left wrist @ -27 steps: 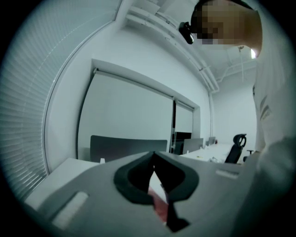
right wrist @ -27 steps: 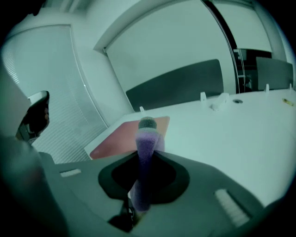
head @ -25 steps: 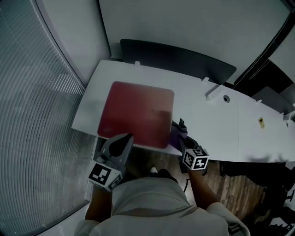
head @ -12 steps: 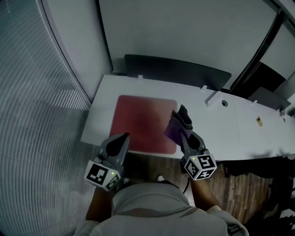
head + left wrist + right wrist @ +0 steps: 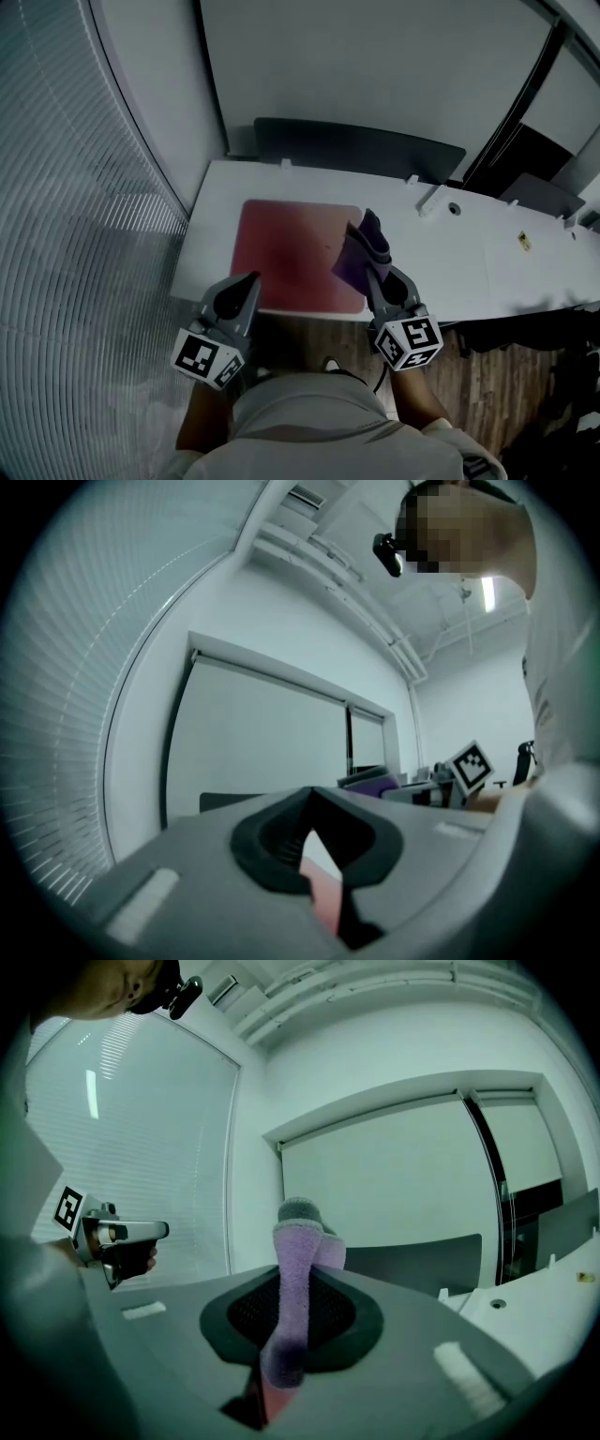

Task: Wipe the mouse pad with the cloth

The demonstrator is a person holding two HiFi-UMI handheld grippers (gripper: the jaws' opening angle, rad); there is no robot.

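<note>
Ribbed window blinds (image 5: 75, 187) fill the left. The left gripper (image 5: 249, 280) hangs off the white desk (image 5: 450, 253) at about 7 o'clock from the red mouse pad (image 5: 291, 253), its jaws drawn together with nothing between them; the pad shows through the slit behind them in the left gripper view. The pad lies flat on the desk's left part. At the pad's 3 o'clock edge the purple cloth (image 5: 361, 246) stands up from the right gripper (image 5: 372, 270), whose jaws pinch its lower end. Whether cloth touches pad cannot be told.
</note>
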